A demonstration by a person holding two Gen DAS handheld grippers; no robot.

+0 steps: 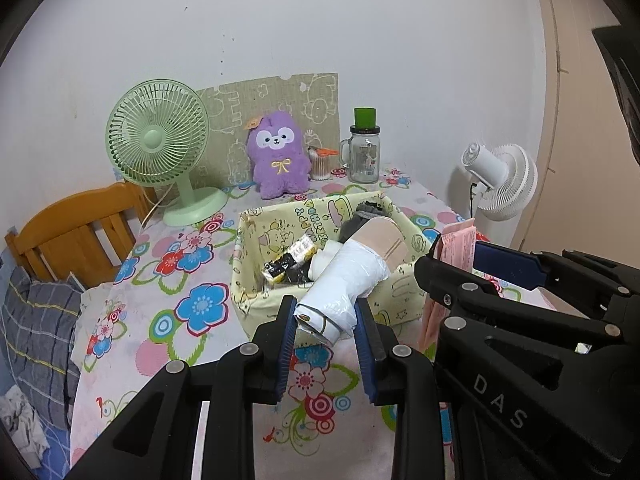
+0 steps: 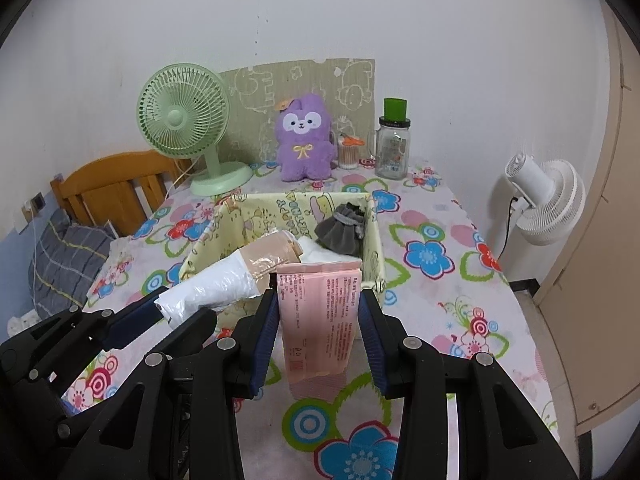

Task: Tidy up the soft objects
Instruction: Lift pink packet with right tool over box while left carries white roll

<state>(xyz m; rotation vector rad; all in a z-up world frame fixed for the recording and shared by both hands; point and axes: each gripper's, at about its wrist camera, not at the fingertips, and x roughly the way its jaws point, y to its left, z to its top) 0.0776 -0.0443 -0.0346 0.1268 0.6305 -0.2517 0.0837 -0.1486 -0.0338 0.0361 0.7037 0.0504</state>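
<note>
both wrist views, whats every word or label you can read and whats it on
"DAS": on the black body of the right gripper, seen in the left wrist view.
"HAPPY BIRTHDAY": on the inner wall of the yellow fabric basket, partly hidden.
Pink packet: rows of red print, too small to read.
Glass jar: printed label, blurred.
Black-and-yellow wrapper in the basket: print unreadable.

Left tool (image 1: 326,336) and right tool (image 2: 320,334): matte black angular plastic linkages with triangular cut-outs, round silver pivot pins, and ribbed blue pads (image 1: 285,346) lining each finger. White lettering "DAS" marks the right tool's arm.
</note>
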